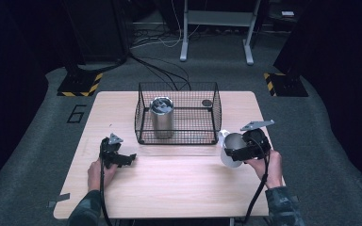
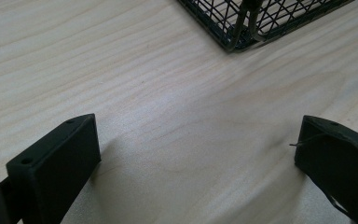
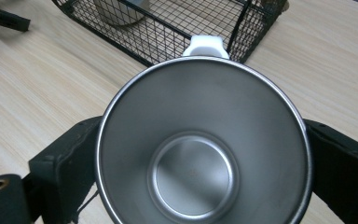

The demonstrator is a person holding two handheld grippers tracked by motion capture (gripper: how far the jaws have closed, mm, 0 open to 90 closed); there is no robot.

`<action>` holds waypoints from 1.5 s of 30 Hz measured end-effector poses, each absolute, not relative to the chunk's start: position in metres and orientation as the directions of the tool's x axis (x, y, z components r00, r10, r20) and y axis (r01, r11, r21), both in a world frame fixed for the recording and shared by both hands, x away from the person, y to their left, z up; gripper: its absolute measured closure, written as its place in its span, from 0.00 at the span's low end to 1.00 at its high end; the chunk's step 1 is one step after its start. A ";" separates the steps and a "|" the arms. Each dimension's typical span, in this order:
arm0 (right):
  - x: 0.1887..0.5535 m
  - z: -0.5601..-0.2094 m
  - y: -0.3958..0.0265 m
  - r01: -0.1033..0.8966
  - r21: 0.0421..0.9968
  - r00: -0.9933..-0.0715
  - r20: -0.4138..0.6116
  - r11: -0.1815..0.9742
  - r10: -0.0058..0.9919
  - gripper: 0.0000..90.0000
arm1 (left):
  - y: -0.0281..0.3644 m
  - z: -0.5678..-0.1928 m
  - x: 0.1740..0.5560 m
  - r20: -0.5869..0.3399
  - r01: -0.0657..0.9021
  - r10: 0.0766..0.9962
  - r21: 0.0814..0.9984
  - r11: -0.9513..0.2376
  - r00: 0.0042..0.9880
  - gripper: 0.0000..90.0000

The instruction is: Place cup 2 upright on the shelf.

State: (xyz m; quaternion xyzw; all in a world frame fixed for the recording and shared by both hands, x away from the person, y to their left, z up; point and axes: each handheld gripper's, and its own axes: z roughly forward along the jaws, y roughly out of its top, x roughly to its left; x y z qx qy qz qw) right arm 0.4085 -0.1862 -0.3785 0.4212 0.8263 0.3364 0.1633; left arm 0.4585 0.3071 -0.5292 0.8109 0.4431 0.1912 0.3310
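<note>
My right gripper [image 1: 238, 153] is shut on a steel mug [image 3: 200, 149] with a white handle [image 3: 204, 46], held just right of the black wire basket [image 1: 143, 117]. In the right gripper view the mug's open mouth faces the camera, with one jaw on each side of it. A tall steel tumbler [image 1: 161, 117] stands inside the basket at its left end. My left gripper [image 1: 125, 160] rests low over the table in front of the basket's left corner, its jaws wide apart with bare wood between them [image 2: 196, 154].
The light wooden table [image 1: 179, 188] has free room in front of the basket. A small dark round thing [image 1: 207, 102] lies in the basket's far right corner. Cables and a metal frame stand on the floor beyond the table.
</note>
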 end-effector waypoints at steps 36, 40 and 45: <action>0.425 -0.345 -0.144 0.514 0.720 -0.652 -0.025 0.466 0.758 0.06 | 0.307 -0.529 0.459 0.016 0.592 0.845 0.707 -0.388 0.534 0.00; 0.429 -0.343 -0.142 0.505 0.730 -0.652 -0.028 0.460 0.758 0.06 | 0.307 -0.529 0.459 0.017 0.592 0.845 0.706 -0.389 0.534 0.00; 0.433 -0.341 -0.136 0.495 0.731 -0.657 -0.038 0.469 0.753 0.06 | 0.307 -0.529 0.458 0.018 0.593 0.845 0.705 -0.389 0.534 0.00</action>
